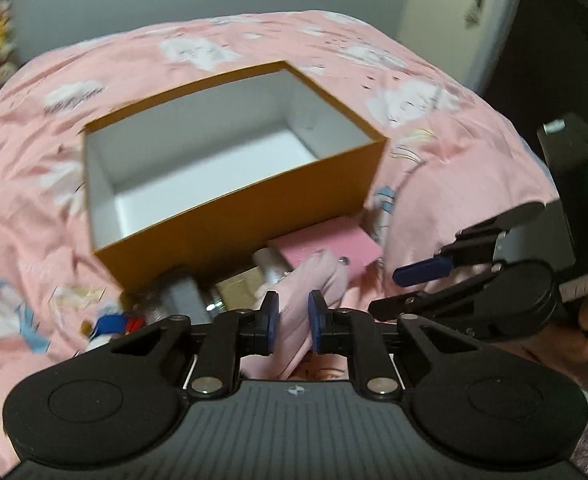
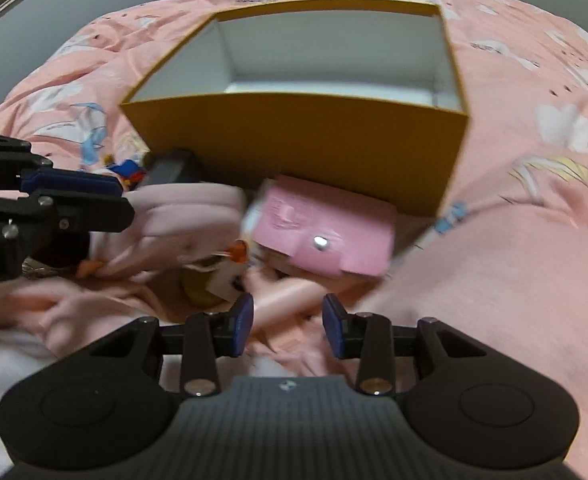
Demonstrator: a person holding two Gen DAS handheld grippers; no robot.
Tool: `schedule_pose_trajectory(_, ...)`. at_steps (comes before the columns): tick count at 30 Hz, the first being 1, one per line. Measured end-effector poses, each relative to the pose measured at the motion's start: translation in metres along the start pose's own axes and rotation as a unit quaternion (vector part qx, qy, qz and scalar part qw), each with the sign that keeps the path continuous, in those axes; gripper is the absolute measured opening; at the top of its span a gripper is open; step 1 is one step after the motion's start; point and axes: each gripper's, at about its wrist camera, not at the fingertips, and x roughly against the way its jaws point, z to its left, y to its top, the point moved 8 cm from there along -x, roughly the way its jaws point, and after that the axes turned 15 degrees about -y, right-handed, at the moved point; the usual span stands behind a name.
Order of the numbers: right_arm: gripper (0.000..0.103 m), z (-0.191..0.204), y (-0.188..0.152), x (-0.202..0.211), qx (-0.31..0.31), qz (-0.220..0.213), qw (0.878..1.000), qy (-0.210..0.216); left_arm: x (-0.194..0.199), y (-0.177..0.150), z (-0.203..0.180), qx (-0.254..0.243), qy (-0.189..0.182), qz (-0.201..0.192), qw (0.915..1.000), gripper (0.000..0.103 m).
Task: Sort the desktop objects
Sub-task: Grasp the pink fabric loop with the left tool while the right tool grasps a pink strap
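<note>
An open orange box (image 1: 254,216) with a bare white inside stands on the pink bedspread. Small things crowd its near wall: a pink snap wallet (image 2: 326,232), a gold block (image 1: 240,288), a grey object (image 1: 182,292) and a blue-and-red toy (image 1: 110,324). My left gripper (image 1: 293,320) is shut on a pale pink soft pouch (image 1: 318,280), which fills the gap between its pads. In the right wrist view the left gripper (image 2: 124,200) enters from the left with the pouch (image 2: 186,212) sticking out of it. My right gripper (image 2: 289,326) is open just before the wallet, over blurred pink fabric.
The pink patterned bedspread (image 1: 434,184) covers the whole surface in rumpled folds. A hand (image 1: 586,320) holds the right gripper (image 1: 384,291) at the right edge. A grey wall and a dark door frame lie beyond the bed.
</note>
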Motion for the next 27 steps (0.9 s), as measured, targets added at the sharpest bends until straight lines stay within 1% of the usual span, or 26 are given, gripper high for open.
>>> schedule_pose_trajectory(3, 0.039, 0.016, 0.004, -0.008, 0.011, 0.008, 1.0, 0.017, 0.007, -0.005, 0.015, 0.024, 0.017, -0.005, 0.9996, 0.017)
schedule_pose_trajectory(6, 0.039, 0.026, 0.001, -0.018, 0.022, 0.025, 0.999, 0.018, 0.014, -0.009, 0.021, 0.042, 0.01, -0.011, 0.999, 0.017)
schedule_pose_trajectory(9, 0.039, 0.024, -0.001, -0.019, 0.016, 0.027, 0.999, 0.026, 0.017, -0.011, 0.02, 0.039, -0.003, -0.016, 0.9991, 0.018)
schedule_pose_trajectory(12, 0.039, 0.021, 0.006, -0.013, 0.009, 0.005, 0.999, 0.038, 0.011, -0.011, 0.013, 0.021, -0.014, -0.012, 0.9996, 0.024)
schedule_pose_trajectory(14, 0.04, 0.021, 0.011, -0.008, 0.014, -0.018, 0.999, 0.031, 0.007, -0.01, 0.006, 0.002, -0.019, -0.011, 0.9998, 0.036)
schedule_pose_trajectory(15, 0.04, 0.022, 0.013, -0.007, 0.018, -0.025, 0.999, 0.029, 0.005, -0.009, 0.004, -0.007, -0.02, -0.009, 0.9997, 0.039)
schedule_pose_trajectory(17, 0.039, 0.024, 0.017, -0.008, 0.024, -0.03, 0.999, 0.026, 0.002, -0.008, 0.0, -0.023, -0.021, -0.004, 0.9995, 0.052)
schedule_pose_trajectory(21, 0.039, 0.029, 0.019, -0.011, 0.043, -0.034, 0.998, 0.019, -0.002, -0.007, 0.002, -0.038, -0.015, 0.006, 0.9992, 0.052)
schedule_pose_trajectory(23, 0.039, 0.031, 0.02, -0.011, 0.054, -0.044, 0.997, 0.017, -0.003, -0.006, 0.003, -0.037, -0.019, 0.009, 0.9991, 0.053)
schedule_pose_trajectory(25, 0.039, 0.032, 0.022, -0.009, 0.063, -0.055, 0.996, 0.017, -0.005, -0.004, 0.004, -0.033, -0.035, 0.009, 0.9988, 0.055)
schedule_pose_trajectory(27, 0.039, 0.033, 0.023, -0.01, 0.07, -0.06, 0.996, 0.016, -0.009, 0.0, 0.004, -0.017, -0.057, 0.012, 0.9981, 0.055)
